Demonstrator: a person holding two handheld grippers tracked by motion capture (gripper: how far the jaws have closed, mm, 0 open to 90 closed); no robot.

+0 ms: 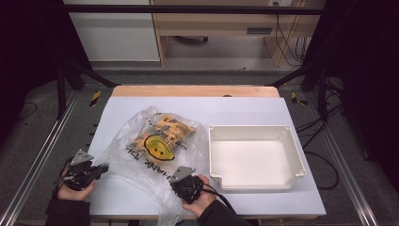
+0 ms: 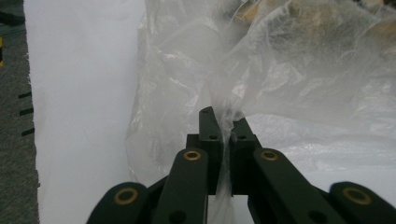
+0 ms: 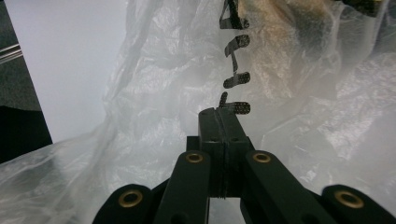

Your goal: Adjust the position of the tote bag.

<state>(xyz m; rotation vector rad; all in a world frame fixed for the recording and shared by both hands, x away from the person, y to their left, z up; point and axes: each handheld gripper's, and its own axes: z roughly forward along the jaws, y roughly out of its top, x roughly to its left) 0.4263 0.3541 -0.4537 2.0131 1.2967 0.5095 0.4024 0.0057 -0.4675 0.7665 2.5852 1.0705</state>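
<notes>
While both hands rest low at the table's near edge, the left gripper pinches a fold of the clear bag between its jaws. The right gripper has its jaws pressed together on the film too. Beyond both jaw pairs, the bag spreads out, holding yellow packets. Right of the right gripper sits a white bin.

The crinkled clear plastic bag carries a yellow smiley face and black lettering (partly reversed in the high view). Inside it, the flat yellow packets show dark print. The rectangular plastic bin is plain white on a pale lavender-white table sheet. Both grippers are matt black with brass-coloured rivets.
</notes>
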